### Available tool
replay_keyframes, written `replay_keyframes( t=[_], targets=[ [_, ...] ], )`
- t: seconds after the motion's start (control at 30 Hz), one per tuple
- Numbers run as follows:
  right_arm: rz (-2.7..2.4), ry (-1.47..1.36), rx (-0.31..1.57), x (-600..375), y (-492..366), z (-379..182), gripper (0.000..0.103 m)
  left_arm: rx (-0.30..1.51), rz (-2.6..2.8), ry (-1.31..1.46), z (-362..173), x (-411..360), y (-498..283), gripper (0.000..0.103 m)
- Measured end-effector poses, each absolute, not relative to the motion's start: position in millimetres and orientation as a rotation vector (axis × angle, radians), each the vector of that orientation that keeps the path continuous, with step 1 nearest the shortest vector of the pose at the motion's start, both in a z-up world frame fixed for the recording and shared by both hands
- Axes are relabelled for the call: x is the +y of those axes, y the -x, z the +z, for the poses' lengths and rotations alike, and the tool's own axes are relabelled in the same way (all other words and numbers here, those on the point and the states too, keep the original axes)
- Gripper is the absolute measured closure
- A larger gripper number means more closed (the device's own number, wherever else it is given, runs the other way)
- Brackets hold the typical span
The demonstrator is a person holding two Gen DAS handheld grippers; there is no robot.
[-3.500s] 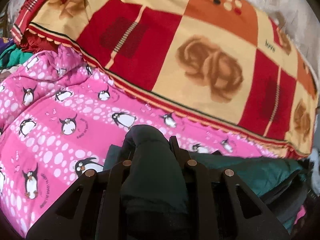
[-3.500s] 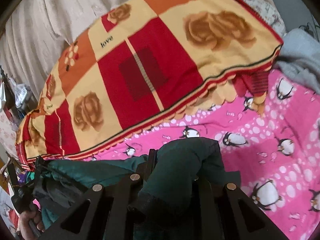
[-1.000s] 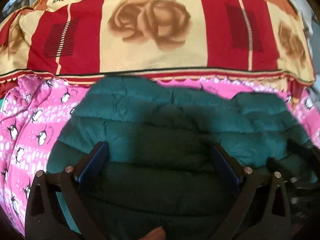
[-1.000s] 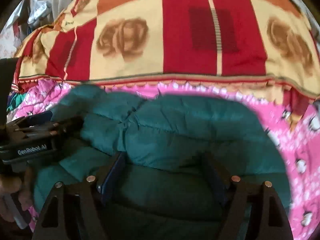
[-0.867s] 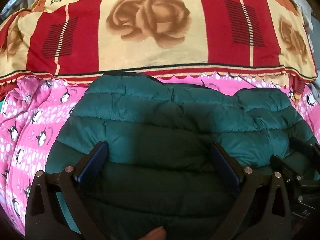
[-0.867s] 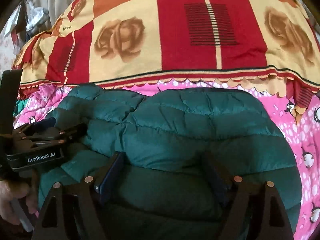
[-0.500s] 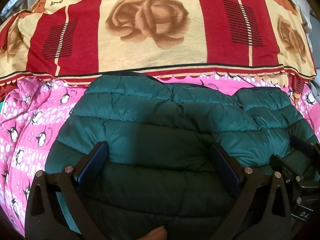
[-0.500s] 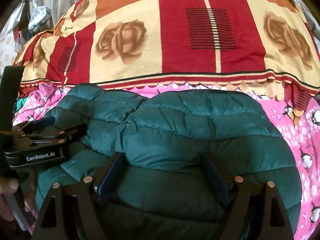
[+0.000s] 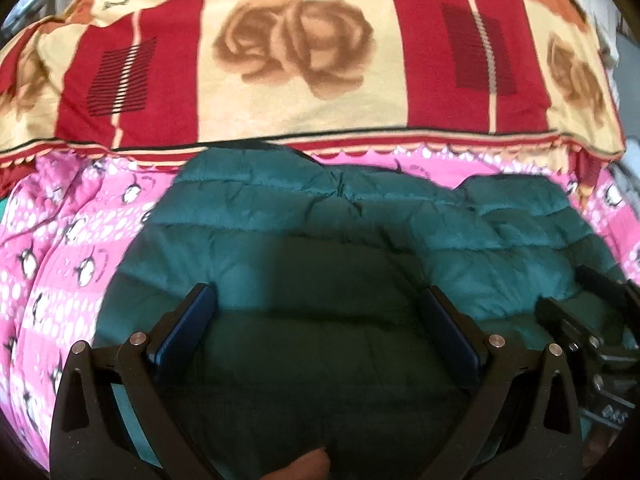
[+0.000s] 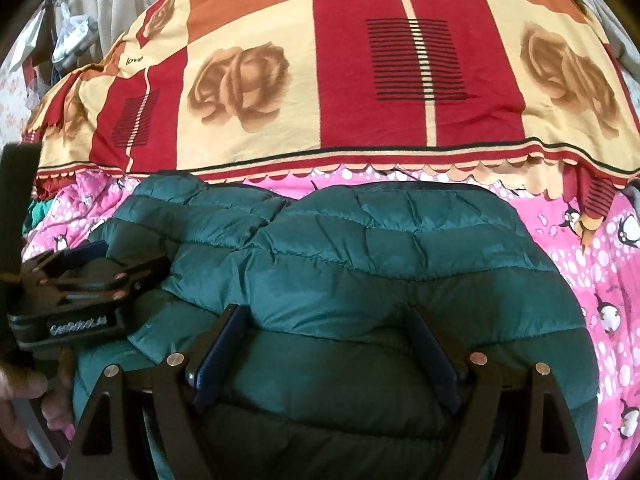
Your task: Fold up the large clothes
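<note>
A dark green quilted puffer jacket (image 9: 360,232) (image 10: 400,248) lies in a flat bundle on a pink penguin blanket (image 9: 60,248). My left gripper (image 9: 316,296) hovers low over the jacket's near left part, jaws wide apart, the puffy fabric bulging between the blue pads (image 9: 188,328) without being pinched. My right gripper (image 10: 326,312) stands the same way over the jacket's near right part, open. Each gripper shows in the other's view: the left gripper (image 10: 80,280) at the left edge, the right gripper (image 9: 580,320) at the right edge. The left wrist view is slightly blurred.
A thick red and cream quilt with rose prints (image 10: 360,80) (image 9: 300,60) is piled right behind the jacket. A person's hand (image 10: 24,392) grips the left tool's handle. Clutter (image 10: 72,44) sits at the far left, and pink penguin blanket (image 10: 608,300) lies to the right.
Earlier both grippers were shut on bunched jacket fabric held up; now both are open and the jacket lies flat. Over the last second almost nothing moved.
</note>
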State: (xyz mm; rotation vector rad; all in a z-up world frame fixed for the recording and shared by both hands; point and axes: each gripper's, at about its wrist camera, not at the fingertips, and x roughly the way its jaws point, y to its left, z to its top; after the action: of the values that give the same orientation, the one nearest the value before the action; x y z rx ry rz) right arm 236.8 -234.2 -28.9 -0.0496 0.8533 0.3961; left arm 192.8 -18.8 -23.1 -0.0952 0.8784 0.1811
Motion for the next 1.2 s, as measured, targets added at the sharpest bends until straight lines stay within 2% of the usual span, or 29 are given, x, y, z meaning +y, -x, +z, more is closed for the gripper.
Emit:
replay_keyframes(
  t=[0.23, 0.5, 0.83, 1.2],
  targets=[
    [0.322, 0.008, 0.806, -256.3, -190.3, 11.8, 0.022, 0.762, 0.190, 0.094, 19.6, -23.6, -103.4, 0.001],
    [0.250, 0.069, 0.819, -278.4, -122.5, 18.5, 0.022, 0.810, 0.180, 0.053, -4.0, -28.8, -12.2, 0.001],
    [0.202, 0.151, 0.840, -314.7, -54.4, 1.1, 0.022, 0.798, 0.160, -0.016, -32.4, -42.8, 30.1, 0.001],
    [0.179, 0.123, 0.815, -346.9, -35.8, -11.9, 0.022, 0.796, 0.180, 0.009, -39.7, -41.3, 31.3, 0.001]
  ],
)
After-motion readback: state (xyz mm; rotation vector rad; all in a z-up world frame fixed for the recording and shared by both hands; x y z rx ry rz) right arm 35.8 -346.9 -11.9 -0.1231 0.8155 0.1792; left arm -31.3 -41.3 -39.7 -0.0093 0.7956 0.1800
